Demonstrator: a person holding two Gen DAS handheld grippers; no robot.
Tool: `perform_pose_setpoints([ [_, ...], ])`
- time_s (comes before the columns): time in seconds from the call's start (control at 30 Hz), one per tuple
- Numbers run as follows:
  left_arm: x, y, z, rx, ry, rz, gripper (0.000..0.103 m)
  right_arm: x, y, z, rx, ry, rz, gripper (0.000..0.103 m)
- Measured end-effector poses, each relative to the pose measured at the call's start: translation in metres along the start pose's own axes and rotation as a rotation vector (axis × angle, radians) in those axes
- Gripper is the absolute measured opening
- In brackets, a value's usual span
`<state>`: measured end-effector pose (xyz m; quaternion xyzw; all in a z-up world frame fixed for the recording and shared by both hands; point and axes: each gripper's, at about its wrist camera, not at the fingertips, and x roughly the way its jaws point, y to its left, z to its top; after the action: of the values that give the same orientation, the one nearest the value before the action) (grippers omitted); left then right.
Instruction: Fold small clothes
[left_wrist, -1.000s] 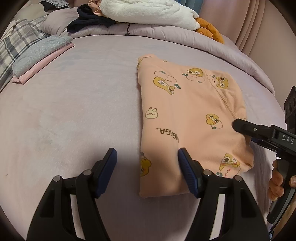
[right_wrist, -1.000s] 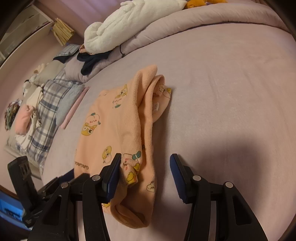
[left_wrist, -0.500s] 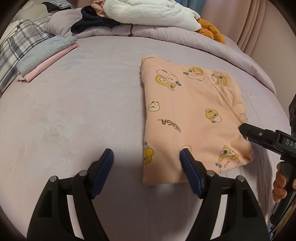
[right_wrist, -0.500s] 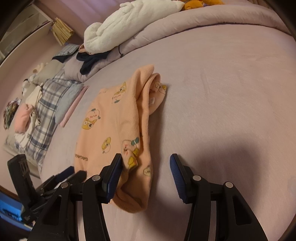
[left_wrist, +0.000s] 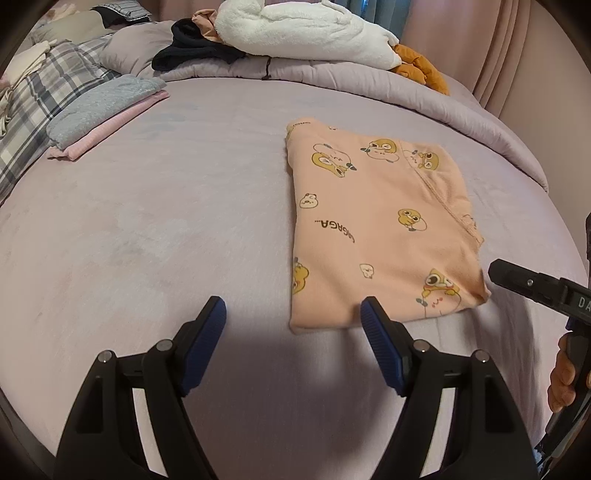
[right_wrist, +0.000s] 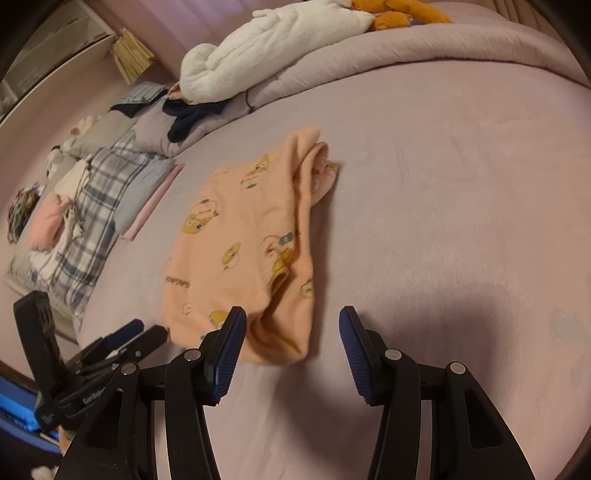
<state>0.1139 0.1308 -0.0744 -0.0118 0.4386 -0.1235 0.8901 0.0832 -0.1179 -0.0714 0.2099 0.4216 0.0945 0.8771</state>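
On the bed (left_wrist: 184, 221), your left tongs (left_wrist: 293, 325) and right tongs (right_wrist: 291, 334) gape wide, empty, beside the folded peach pyjama top (left_wrist: 373, 229)

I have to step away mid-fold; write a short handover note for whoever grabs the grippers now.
Left gripper: jaws open, empty, at the near edge of the peach garment.
Right gripper: jaws open, empty, at the garment's near right corner.
Garment lies folded in a rectangle on the bed.
Grey and pink folded pieces sit stacked far left.
Left to do: possibly another fold, then stack it.
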Motion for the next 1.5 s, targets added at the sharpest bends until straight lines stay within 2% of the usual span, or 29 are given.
perform_pose_setpoints([
  [0.3, -0.025, -0.005, -0.004, -0.005, -0.035, -0.017, 0.080, -0.017, 0.023, -0.009, -0.077, -0.018, 0.008, 0.053],
  [0.4, -0.034, -0.010, -0.005, -0.003, -0.050, -0.026, 0.080, -0.024, 0.031, -0.013, -0.099, -0.033, 0.007, 0.061],
  [0.47, -0.040, -0.013, -0.006, -0.002, -0.058, -0.033, 0.081, -0.029, 0.036, -0.015, -0.117, -0.045, 0.008, 0.062],
  [0.77, -0.062, -0.026, -0.010, -0.006, -0.084, -0.061, 0.092, -0.048, 0.054, -0.024, -0.174, -0.091, 0.002, 0.063],
  [0.93, -0.074, -0.035, -0.010, 0.004, -0.113, -0.060, 0.100, -0.060, 0.065, -0.030, -0.220, -0.133, -0.031, 0.073],
  [1.27, -0.099, -0.053, -0.004, 0.001, -0.171, -0.073, 0.102, -0.086, 0.068, -0.037, -0.254, -0.204, -0.062, 0.080],
  [1.33, -0.103, -0.056, -0.002, -0.007, -0.183, -0.067, 0.102, -0.093, 0.066, -0.038, -0.255, -0.227, -0.071, 0.084],
  [1.5, -0.113, -0.064, 0.001, -0.010, -0.198, -0.028, 0.102, -0.106, 0.063, -0.037, -0.242, -0.265, -0.075, 0.087],
])
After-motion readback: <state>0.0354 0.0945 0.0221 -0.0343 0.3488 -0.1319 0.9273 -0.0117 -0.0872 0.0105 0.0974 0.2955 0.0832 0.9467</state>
